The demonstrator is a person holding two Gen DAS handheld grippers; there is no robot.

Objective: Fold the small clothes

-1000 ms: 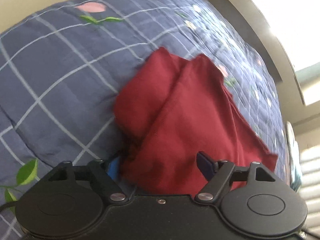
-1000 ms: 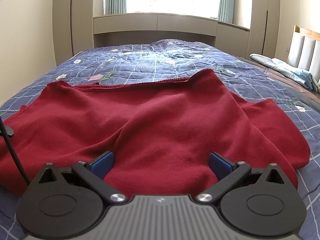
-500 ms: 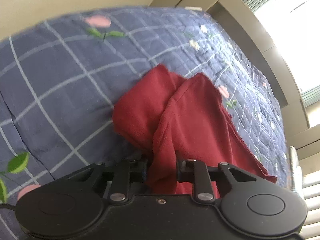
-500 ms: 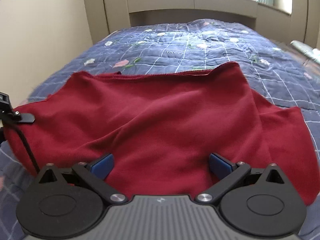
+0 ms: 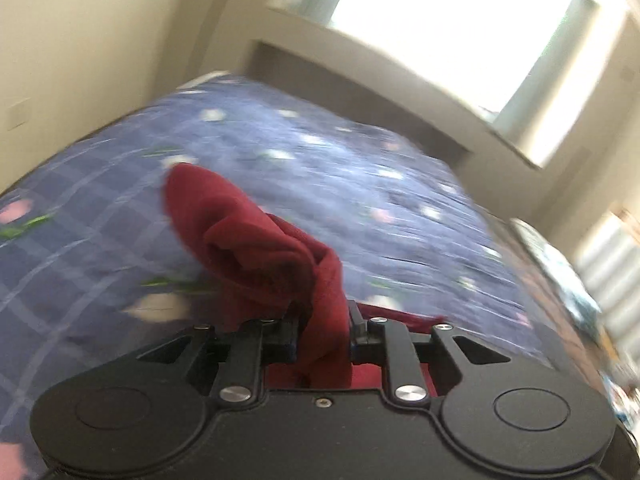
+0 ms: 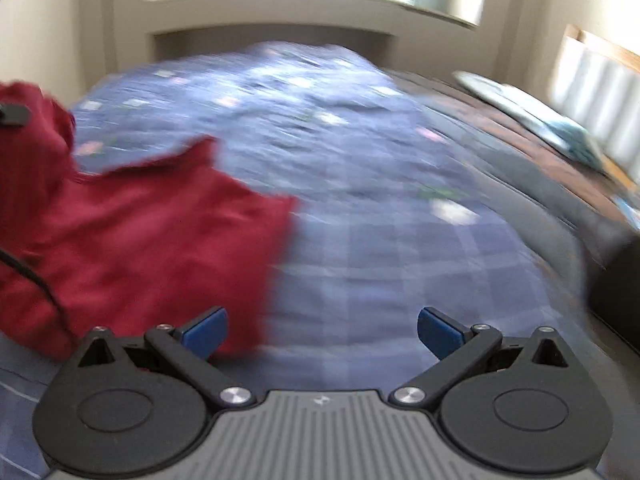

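Trailing red garment point(image 6: 152, 240) across blue quilt point(image 6: 380, 248)

Home bedroom, bed with blue checked floral quilt point(image 6: 360, 184), padded headboard point(image 6: 596, 84), bright window point(image 5: 460, 32)

Daylight pours from the overexposed, glaring window point(image 5: 452, 28); both fisheye views bend at dark corners, and motion blur smears the blue checked quilted bed cover point(image 6: 360, 184).

left gripper point(image 5: 322, 330): fingers just closed, clamped on red cloth point(image 5: 256, 248), pointing downward | right gripper point(image 6: 322, 330): fingers point(image 6: 204, 330) spread wide, nothing between them, tilted down
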